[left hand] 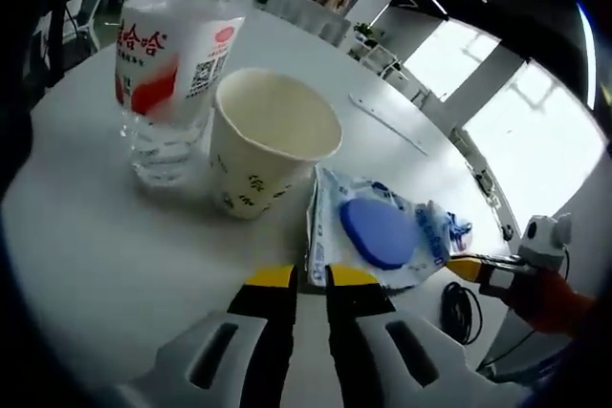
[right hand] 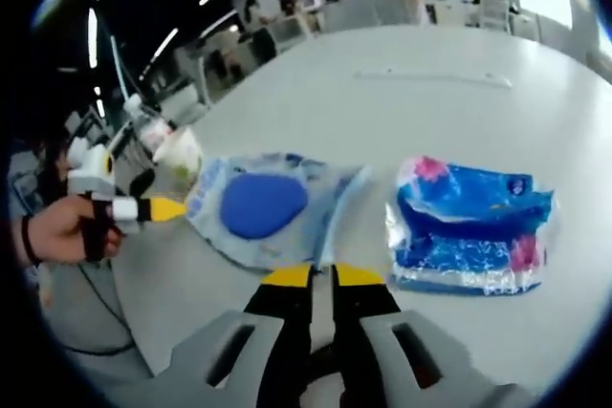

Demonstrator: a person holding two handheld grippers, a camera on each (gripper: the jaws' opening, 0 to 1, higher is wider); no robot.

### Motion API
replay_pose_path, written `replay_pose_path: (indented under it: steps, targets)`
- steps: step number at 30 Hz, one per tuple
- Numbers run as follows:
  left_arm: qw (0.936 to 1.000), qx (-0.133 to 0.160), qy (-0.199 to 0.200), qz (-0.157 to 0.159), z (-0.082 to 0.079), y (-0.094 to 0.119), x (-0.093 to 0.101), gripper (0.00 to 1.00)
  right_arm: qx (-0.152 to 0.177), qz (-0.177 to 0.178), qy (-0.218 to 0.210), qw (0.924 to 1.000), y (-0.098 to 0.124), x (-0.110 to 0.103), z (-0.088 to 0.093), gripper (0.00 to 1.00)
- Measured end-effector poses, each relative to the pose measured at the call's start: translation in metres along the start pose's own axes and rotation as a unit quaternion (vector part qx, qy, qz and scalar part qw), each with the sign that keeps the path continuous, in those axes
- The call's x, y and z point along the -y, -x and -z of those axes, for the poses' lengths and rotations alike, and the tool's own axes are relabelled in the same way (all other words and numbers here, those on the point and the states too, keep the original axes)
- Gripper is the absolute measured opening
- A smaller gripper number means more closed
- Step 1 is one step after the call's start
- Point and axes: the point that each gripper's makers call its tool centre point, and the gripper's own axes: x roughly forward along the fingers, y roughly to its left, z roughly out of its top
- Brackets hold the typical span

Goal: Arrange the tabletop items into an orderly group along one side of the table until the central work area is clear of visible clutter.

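Note:
A clear packet with a blue disc inside (left hand: 378,231) lies on the white round table (left hand: 96,236). My left gripper (left hand: 311,279) is shut on the packet's near corner. My right gripper (left hand: 461,266) comes in from the right with its yellow tip on the packet's opposite edge. In the right gripper view the same packet (right hand: 258,205) lies ahead, and my right gripper (right hand: 322,277) is shut on its near edge. The left gripper (right hand: 170,209) holds its far left side. A blue printed wrapper (right hand: 469,226) lies to the right. A paper cup (left hand: 268,140) stands beside a clear water bottle (left hand: 172,64).
A thin pale strip (left hand: 387,121) lies farther out on the table. A black cable (left hand: 464,312) hangs past the table edge. A person's hand (right hand: 57,231) holds the left gripper. Chairs and desks stand beyond the table, and bare tabletop (right hand: 430,121) stretches behind the packets.

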Motion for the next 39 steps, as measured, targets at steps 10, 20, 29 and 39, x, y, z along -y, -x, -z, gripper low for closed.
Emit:
replay_pose_path:
  steps: [10, 20, 29, 39]
  targets:
    - [0.9996, 0.015, 0.021, -0.009, -0.009, -0.003, -0.003, 0.01, 0.011, 0.004, -0.025, 0.9996, -0.004, 0.0, -0.004, 0.0]
    - [0.9995, 0.021, 0.023, -0.007, -0.017, -0.009, 0.0, 0.0, 0.012, 0.007, -0.03, 0.9995, -0.007, 0.005, -0.01, 0.0]
    - [0.9996, 0.02, 0.022, -0.004, -0.016, -0.009, 0.0, 0.04, 0.01, 0.008, -0.03, 0.9995, -0.005, 0.007, -0.006, 0.04]
    - [0.9998, 0.016, 0.013, 0.0, -0.01, 0.001, 0.0, 0.07, 0.001, 0.004, -0.001, 1.0, 0.01, 0.011, 0.006, 0.06]
